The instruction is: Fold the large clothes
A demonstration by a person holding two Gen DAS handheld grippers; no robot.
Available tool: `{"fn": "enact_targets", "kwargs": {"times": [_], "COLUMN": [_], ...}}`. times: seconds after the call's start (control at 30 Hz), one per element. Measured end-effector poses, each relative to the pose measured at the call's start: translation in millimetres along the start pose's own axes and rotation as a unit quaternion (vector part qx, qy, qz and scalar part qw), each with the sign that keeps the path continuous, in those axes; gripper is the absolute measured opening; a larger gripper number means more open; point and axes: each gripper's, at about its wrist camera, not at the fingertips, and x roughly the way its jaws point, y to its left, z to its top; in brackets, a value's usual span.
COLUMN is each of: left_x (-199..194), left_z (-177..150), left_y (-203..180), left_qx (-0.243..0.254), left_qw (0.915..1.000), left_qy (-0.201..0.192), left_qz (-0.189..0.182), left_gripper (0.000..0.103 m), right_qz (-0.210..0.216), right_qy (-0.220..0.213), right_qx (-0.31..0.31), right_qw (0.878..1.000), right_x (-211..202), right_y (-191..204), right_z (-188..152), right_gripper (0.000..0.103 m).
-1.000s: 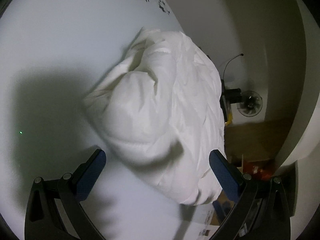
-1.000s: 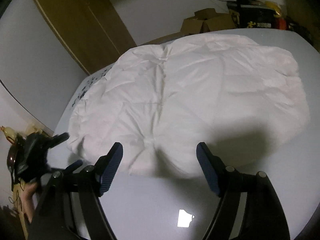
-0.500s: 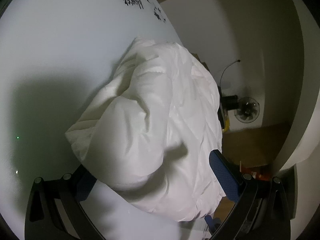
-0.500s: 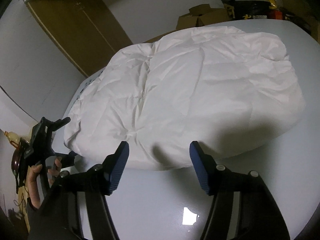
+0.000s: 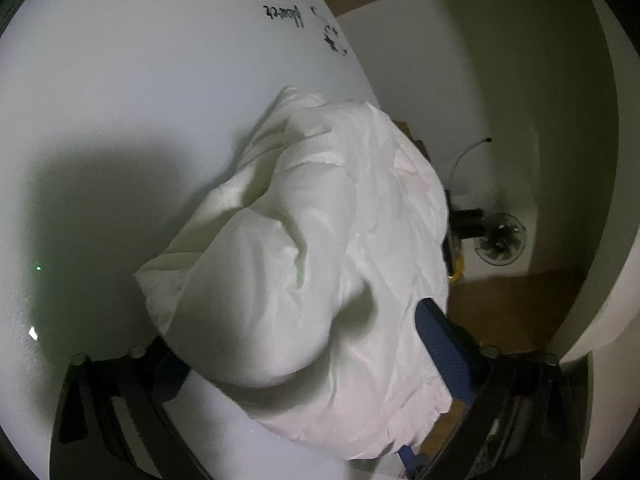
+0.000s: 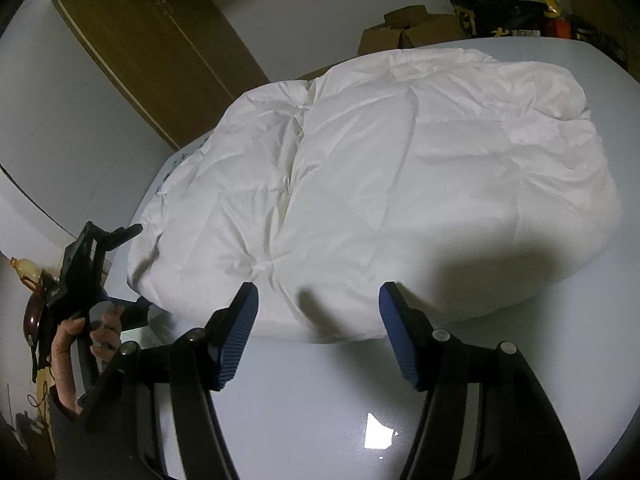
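Note:
A large white quilted padded garment (image 6: 380, 184) lies folded in a thick pile on the pale table (image 6: 320, 400). In the left wrist view the same pile (image 5: 320, 260) bulges up between my left gripper's fingers. My left gripper (image 5: 304, 344) is open, its jaws wide on either side of the pile's near end; the left finger is mostly hidden under the fabric. My right gripper (image 6: 316, 304) is open and empty, its blue fingertips just short of the pile's near edge. The left gripper also shows in the right wrist view (image 6: 100, 268), held by a hand at the pile's left corner.
The table has a black flower print (image 5: 296, 0) at its far end. Cardboard boxes (image 6: 404, 28) and a dark printed box (image 6: 504, 12) stand beyond the table. A brown wardrobe (image 6: 160, 40) is on the far left, a fan (image 5: 500, 236) on the floor.
Both grippers have moved in toward the pile. The fabric now sits between the left gripper's open fingers and covers its left finger. The right gripper's jaws have narrowed a little.

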Motion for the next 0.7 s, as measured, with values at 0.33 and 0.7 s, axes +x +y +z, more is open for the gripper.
{"fn": "enact_targets", "kwargs": {"times": [0.33, 0.7], "left_x": [-14, -45], "left_z": [3, -34], "left_y": [-8, -107], "left_qx": [0.036, 0.231], "left_qw": [0.9982, 0.9615], "left_qy": [-0.012, -0.102], "left_qz": [0.047, 0.108], "left_gripper": [0.023, 0.021], "right_qz": [-0.011, 0.006], "right_qy": [0.003, 0.114], "right_qx": [-0.038, -0.118], "right_qw": [0.999, 0.986], "right_x": [6, 93], "right_y": [29, 68], "right_z": [8, 2], "right_gripper": [0.057, 0.050]}}
